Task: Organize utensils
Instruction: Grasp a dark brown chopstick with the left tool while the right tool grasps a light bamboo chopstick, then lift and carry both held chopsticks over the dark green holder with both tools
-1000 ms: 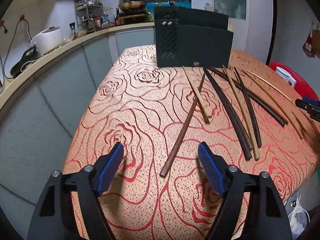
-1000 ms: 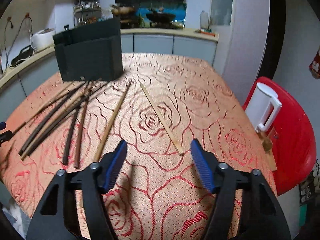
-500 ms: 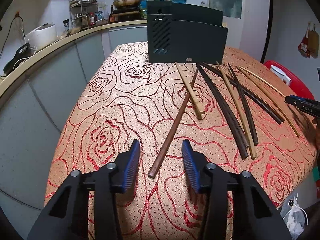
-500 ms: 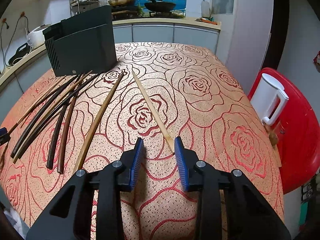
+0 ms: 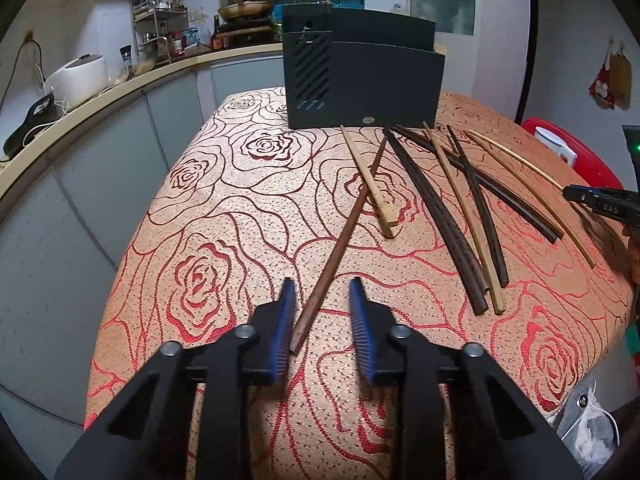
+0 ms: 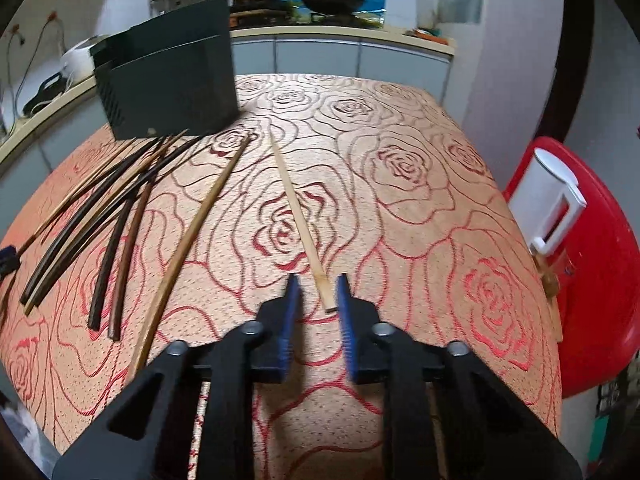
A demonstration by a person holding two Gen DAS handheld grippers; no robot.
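Note:
Several wood and bamboo chopsticks lie spread on the rose-patterned tablecloth (image 5: 240, 216) in front of a dark utensil holder (image 5: 364, 84). My left gripper (image 5: 322, 292) is open, its blue pads on either side of the near end of a reddish-brown chopstick (image 5: 340, 244) without touching it. My right gripper (image 6: 318, 290) is open, its pads flanking the near end of a pale bamboo chopstick (image 6: 298, 216). The holder also shows in the right wrist view (image 6: 168, 76). The right gripper's tip (image 5: 596, 198) shows at the left view's right edge.
Dark chopsticks (image 5: 436, 216) and pale ones (image 5: 528, 192) lie fanned to the right of the brown one. A red chair (image 6: 592, 264) with a white jug (image 6: 548, 200) stands beside the table's right edge. A counter with appliances (image 5: 76, 80) runs behind.
Both grippers have narrowed from wide open and moved forward and down, so each now straddles the near end of a chopstick. The chopsticks have not moved.

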